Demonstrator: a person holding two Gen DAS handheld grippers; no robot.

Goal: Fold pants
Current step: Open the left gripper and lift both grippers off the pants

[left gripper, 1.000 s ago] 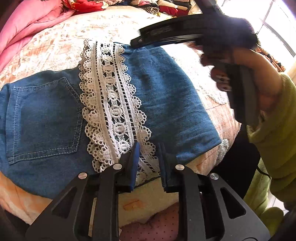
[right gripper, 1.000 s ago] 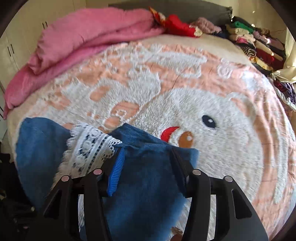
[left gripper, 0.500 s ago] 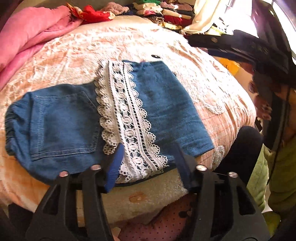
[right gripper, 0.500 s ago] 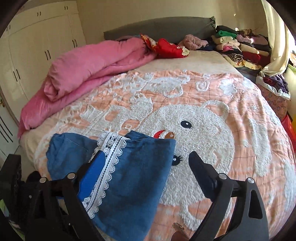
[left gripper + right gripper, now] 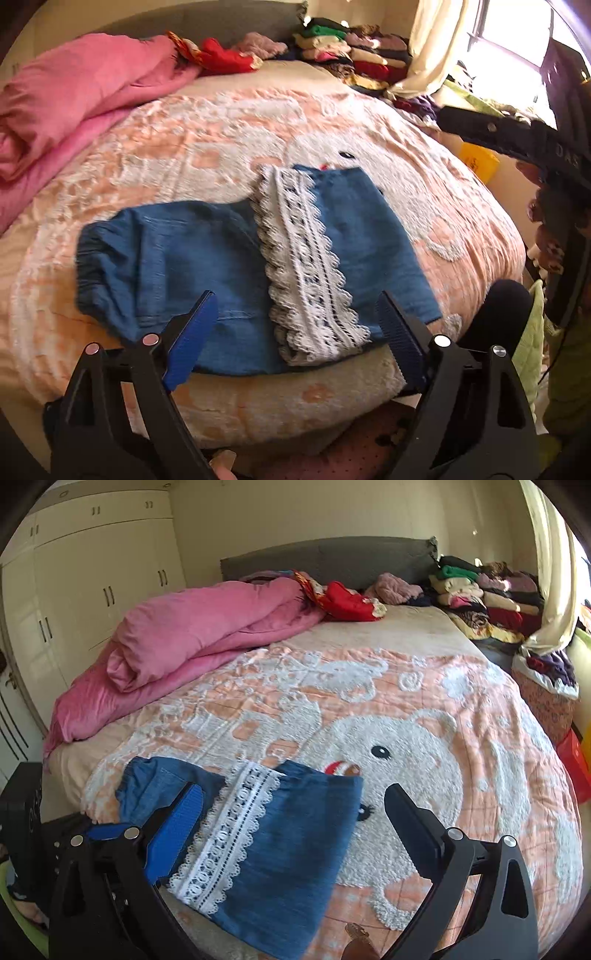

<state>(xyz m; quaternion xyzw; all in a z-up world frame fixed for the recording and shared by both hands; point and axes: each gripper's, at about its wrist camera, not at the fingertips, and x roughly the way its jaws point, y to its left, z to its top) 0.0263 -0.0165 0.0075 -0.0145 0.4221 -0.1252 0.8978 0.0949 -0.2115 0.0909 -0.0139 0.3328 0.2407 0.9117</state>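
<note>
Folded pants [image 5: 255, 266] on bear blanket [image 5: 424, 768] — pink quilt [image 5: 192, 627] well apart

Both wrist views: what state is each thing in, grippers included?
Denim pants: folded over, lace band on top, flat on the bed, not held.
Lace band: lying flat across the fold.
Left gripper: jaws opening, nothing between them, above the pants.
Right gripper: open wide, empty.
Pink quilt: bunched up at the bed's side.
Wardrobe doors: closed.
Clothes pile: stacked, folded.
</note>
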